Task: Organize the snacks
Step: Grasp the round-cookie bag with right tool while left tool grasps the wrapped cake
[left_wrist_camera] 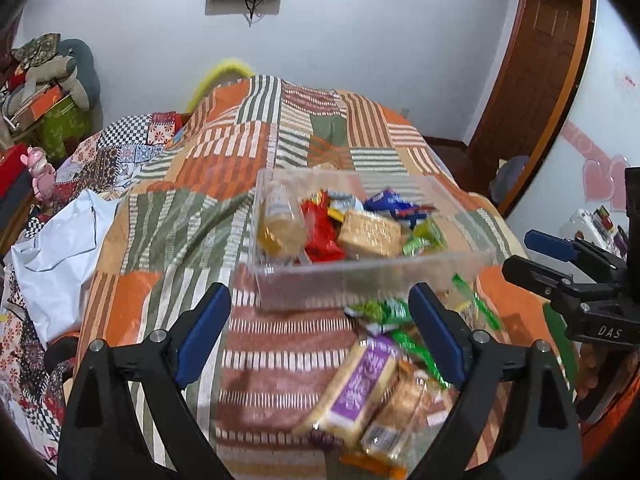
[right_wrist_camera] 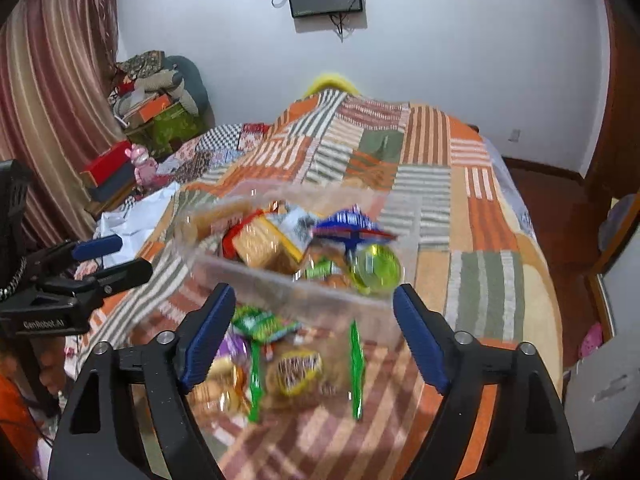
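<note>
A clear plastic bin stands on the patchwork bedspread, holding a cracker pack, a red wrapper, a blue wrapper and other snacks. Loose snacks lie in front of it: a purple-labelled cracker pack and green packets. My left gripper is open just short of the bin's front wall, with nothing pressed between its pads. In the right wrist view my right gripper is open too, over a green packet and a round cookie pack, near the bin.
A crumpled white bag lies at the bed's left edge. Boxes and soft toys are piled in the far left corner by a striped curtain. A wooden door stands at the right. The bed drops off on the right side.
</note>
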{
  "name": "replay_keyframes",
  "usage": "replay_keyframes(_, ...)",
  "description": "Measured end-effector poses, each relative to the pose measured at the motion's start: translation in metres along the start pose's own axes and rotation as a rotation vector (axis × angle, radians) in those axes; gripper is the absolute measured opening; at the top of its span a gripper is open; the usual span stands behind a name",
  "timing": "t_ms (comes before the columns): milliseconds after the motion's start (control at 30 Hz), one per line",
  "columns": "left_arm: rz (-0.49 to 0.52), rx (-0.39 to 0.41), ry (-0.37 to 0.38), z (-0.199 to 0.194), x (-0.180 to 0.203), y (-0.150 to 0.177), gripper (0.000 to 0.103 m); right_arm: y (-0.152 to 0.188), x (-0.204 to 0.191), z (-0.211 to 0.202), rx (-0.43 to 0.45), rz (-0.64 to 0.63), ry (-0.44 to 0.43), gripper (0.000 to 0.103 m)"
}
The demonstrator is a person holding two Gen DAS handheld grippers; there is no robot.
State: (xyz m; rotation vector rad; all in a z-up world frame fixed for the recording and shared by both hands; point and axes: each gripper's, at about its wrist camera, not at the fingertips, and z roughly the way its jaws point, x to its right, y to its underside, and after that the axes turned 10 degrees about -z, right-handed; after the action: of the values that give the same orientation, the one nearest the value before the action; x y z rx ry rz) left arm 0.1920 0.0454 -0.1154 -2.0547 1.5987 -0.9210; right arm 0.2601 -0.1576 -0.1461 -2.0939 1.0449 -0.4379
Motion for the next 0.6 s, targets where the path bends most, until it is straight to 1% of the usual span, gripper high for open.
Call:
replay_keyframes(167, 0.007, -0.044, -0.002, 0.005, -0.002, 0.018, 0.092, 0.024, -0.002, 0.012, -0.067, -0.014, -0.016, 0.084)
replay_keyframes(233, 0.01, -0.063, -0.005, 0.009, -0.002, 0.025, 0.092, 0.032, -0.001, 0.025, -0.115, -0.018, -0.018, 0.084)
replay_keyframes(433, 0.012, -0.124, 0.002, 0.028, -0.002, 0.041, 0.092, 0.042, -0.001, 0.047, -0.18, -0.006, -0.042, 0.084)
replay_keyframes(533, 0.012, -0.156, 0.003, 0.038, -0.003, 0.047, 0.092, 0.045, -0.004, 0.06, -0.217, 0.001, -0.08, 0.084)
replay_keyframes(600, 0.013, -0.17, 0.008, 0.041, -0.002, 0.05, 0.092, 0.048, -0.006, 0.067, -0.224, 0.006, -0.1, 0.084)
